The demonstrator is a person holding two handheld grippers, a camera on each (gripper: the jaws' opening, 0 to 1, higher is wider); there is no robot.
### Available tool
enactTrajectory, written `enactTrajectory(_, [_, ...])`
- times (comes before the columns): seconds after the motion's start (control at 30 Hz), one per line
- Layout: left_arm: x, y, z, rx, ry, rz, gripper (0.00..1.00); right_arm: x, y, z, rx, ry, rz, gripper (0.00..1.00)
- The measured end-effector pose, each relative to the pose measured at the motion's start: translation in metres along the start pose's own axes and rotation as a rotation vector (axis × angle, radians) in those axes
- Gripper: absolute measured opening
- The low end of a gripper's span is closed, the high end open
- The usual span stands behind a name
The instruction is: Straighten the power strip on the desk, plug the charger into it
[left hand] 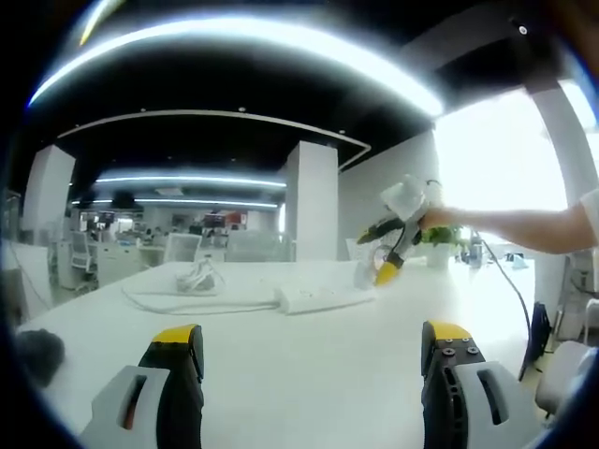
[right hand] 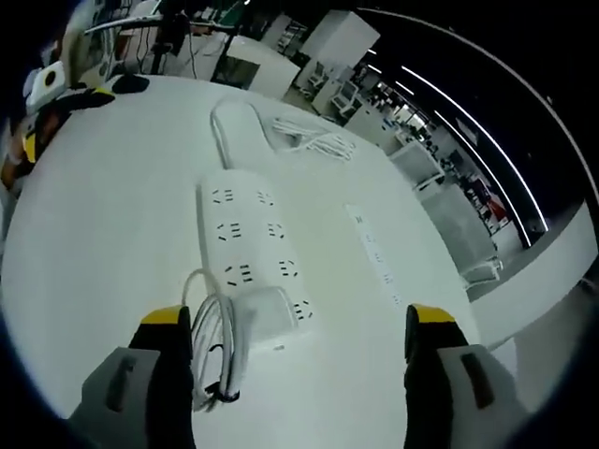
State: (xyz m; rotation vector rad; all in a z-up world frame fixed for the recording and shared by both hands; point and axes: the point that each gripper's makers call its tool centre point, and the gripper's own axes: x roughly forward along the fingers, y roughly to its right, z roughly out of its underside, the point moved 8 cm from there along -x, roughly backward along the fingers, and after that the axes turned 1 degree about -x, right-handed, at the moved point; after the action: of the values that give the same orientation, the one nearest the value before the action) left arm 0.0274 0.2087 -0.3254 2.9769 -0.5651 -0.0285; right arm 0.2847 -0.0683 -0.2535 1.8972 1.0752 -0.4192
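- An open office with lit ceiling strips is seen behind a white desk (left hand: 309, 365).
- In the left gripper view, the left gripper (left hand: 314, 360) is held with jaws apart, nothing between them; the power strip (left hand: 323, 297) lies well ahead.
- In the right gripper view, the right gripper (right hand: 295, 346) is spread wide above the power strip (right hand: 248, 248); the charger (right hand: 267, 318) rests at its near end, its coiled cable (right hand: 217, 351) beside it.

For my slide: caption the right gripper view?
Open right gripper hovering above white power strip, charger and cable beside it.
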Motion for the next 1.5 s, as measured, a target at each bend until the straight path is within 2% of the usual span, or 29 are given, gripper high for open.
enactTrajectory(0.03, [0.000,0.000,0.000,0.001,-0.001,0.001,0.99,0.000,0.000,0.000,-0.002,0.011,0.009,0.99])
enactTrajectory(0.23, [0.000,0.000,0.000,0.001,0.001,0.001,0.99,-0.004,0.014,0.004,-0.017,0.040,0.064,1.00])
enactTrajectory(0.8, [-0.002,0.001,0.000,0.001,0.001,0.002,0.99,-0.017,0.027,0.008,0.161,0.168,0.033,1.00])
enactTrajectory(1.03, [-0.002,0.002,-0.001,0.003,0.000,0.004,0.99,-0.028,0.022,0.011,0.225,0.226,0.027,1.00])
enactTrajectory(1.27, [0.001,0.001,-0.002,0.011,-0.004,0.013,0.99,-0.040,0.019,0.012,0.314,0.297,0.009,1.00])
enactTrajectory(1.5, [0.002,0.001,-0.003,0.018,-0.006,0.017,0.99,-0.054,0.017,0.011,0.437,0.410,-0.019,1.00])
